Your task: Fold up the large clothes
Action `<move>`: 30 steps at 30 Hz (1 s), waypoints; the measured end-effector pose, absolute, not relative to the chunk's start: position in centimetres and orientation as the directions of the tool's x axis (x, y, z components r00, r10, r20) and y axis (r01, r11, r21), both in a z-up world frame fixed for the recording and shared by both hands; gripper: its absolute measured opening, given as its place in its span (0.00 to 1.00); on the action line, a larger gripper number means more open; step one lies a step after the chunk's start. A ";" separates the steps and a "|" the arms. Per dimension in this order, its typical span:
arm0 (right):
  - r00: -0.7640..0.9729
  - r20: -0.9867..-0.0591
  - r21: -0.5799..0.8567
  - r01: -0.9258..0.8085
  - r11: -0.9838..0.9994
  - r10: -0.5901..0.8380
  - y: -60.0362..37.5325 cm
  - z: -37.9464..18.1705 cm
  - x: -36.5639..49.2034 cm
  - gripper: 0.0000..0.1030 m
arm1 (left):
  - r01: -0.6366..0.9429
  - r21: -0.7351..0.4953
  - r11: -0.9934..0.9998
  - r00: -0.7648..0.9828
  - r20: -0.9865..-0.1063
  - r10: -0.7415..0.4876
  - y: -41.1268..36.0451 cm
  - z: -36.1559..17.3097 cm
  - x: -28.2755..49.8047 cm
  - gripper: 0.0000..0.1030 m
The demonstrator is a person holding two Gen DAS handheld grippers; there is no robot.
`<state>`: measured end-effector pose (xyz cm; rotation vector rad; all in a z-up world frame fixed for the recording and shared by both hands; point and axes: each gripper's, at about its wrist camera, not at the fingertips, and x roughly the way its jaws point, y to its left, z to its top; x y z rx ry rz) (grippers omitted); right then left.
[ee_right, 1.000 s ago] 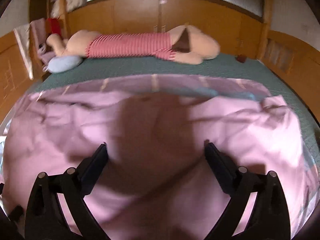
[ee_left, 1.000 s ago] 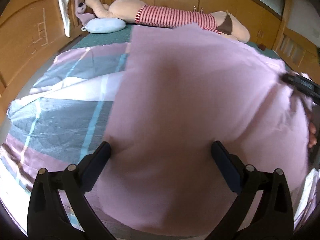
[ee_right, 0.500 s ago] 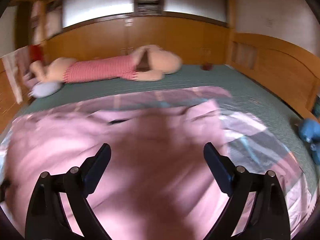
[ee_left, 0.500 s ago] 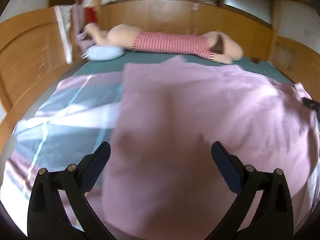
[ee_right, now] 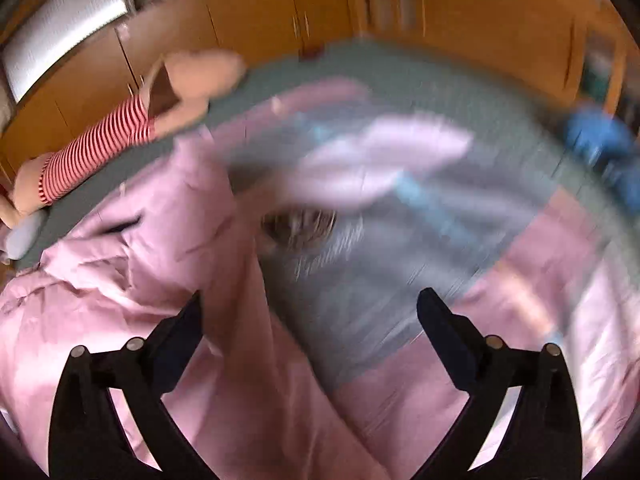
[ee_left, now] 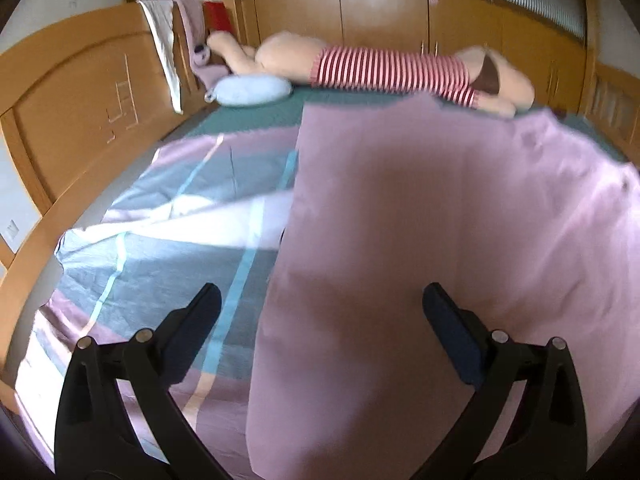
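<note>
A large pink cloth [ee_left: 440,220] lies spread over the striped sheet [ee_left: 168,248] on the bed. Its straight left edge runs down the middle of the left wrist view. My left gripper [ee_left: 320,312] is open and empty, hovering over the cloth's near left part. In the right wrist view the pink cloth [ee_right: 152,280] lies crumpled at the left, its right edge beside the striped sheet [ee_right: 400,260]. My right gripper [ee_right: 308,320] is open and empty above that edge. This view is blurred by motion.
A long plush toy in a red-striped shirt [ee_left: 384,72] lies along the far side of the bed, with a pale blue cushion [ee_left: 252,90] beside it. A wooden headboard [ee_left: 72,120] stands at the left. A blue object [ee_right: 600,148] sits at the right.
Both grippers have stayed open. The right gripper has swung to the right, from over the middle of the pink cloth to its right edge. The left view has shifted a little.
</note>
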<state>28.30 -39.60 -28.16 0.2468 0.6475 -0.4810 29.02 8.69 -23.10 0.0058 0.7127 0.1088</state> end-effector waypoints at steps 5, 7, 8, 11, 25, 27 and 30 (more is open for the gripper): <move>0.771 -0.635 0.182 0.095 0.979 0.043 -29.0 -25.4 29.0 0.97 | -0.074 0.012 0.997 0.730 -0.681 0.062 7.6 -22.7 28.4 0.98; 0.717 -0.672 0.203 -0.062 0.977 0.185 -22.9 -25.8 30.3 0.97 | -0.054 -0.007 0.999 0.709 -0.705 0.033 7.1 -23.4 28.3 0.98; 0.695 -0.687 0.203 -0.100 0.974 0.215 -20.9 -26.1 30.9 0.96 | -0.049 0.000 0.999 0.698 -0.716 0.034 7.0 -23.9 28.6 0.98; 0.643 -0.734 0.183 -0.127 0.975 0.221 -15.7 -27.9 34.9 0.96 | -0.045 0.021 0.999 0.684 -0.728 0.046 7.1 -24.7 29.1 0.98; 0.810 -0.577 0.295 0.089 0.951 0.103 -25.6 -24.4 38.4 0.93 | -0.048 0.026 0.999 0.742 -0.668 0.053 7.1 -22.9 28.1 0.98; 0.792 -0.606 0.183 0.051 0.982 0.072 -26.0 -24.6 36.0 0.99 | -0.031 0.077 0.997 0.738 -0.671 0.075 6.1 -22.9 28.0 0.98; 0.662 -0.744 0.058 0.198 0.979 -0.090 -31.0 -28.0 35.4 0.99 | -0.021 0.127 0.992 0.705 -0.701 0.105 5.6 -24.0 28.5 0.98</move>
